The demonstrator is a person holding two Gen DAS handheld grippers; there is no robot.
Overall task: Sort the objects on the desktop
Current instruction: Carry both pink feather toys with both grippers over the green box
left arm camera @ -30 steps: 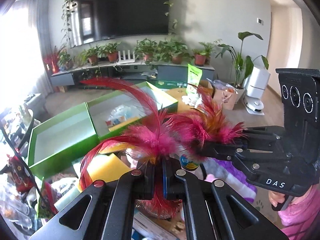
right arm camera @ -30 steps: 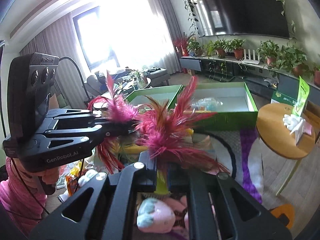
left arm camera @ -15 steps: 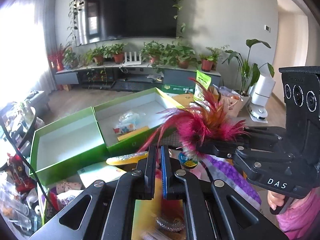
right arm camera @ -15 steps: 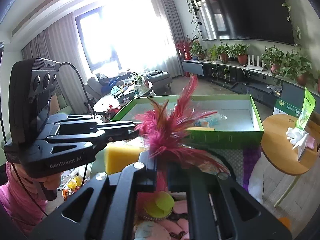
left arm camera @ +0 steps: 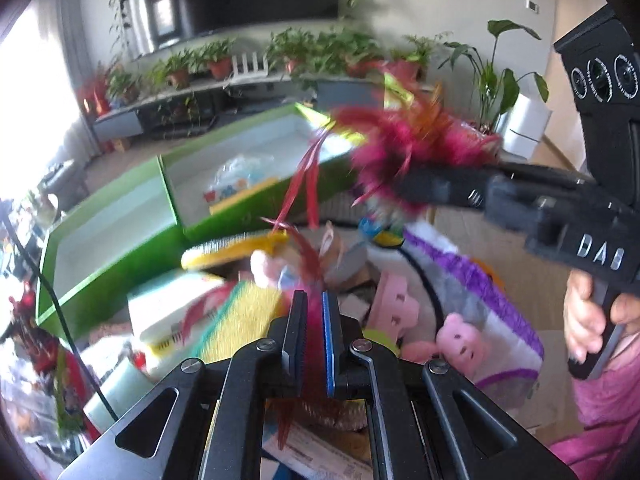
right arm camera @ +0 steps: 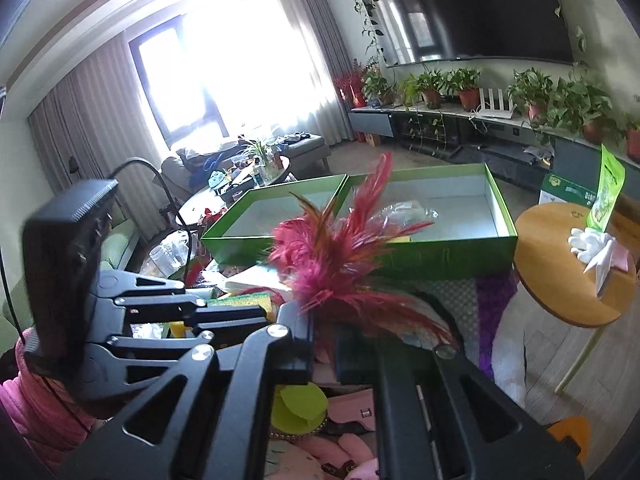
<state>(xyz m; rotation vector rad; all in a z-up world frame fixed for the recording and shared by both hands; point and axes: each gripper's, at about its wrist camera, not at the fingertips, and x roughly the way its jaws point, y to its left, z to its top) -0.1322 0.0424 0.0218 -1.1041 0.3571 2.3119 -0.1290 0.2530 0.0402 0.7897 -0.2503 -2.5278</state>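
Both grippers are black, angular plastic with silver screws — the right gripper lettered "DAS", the left gripper blue-padded — above fuzzy pink sleeves.

Two open boxes side by side at the back: left box, right box with a plastic bag inside. In front of them a clutter pile: brush just before the right box, sponge nearer, pig toy to the right on a fuzzy mat. Round side table right of the boxes. TV shelf with potted plants behind everything.
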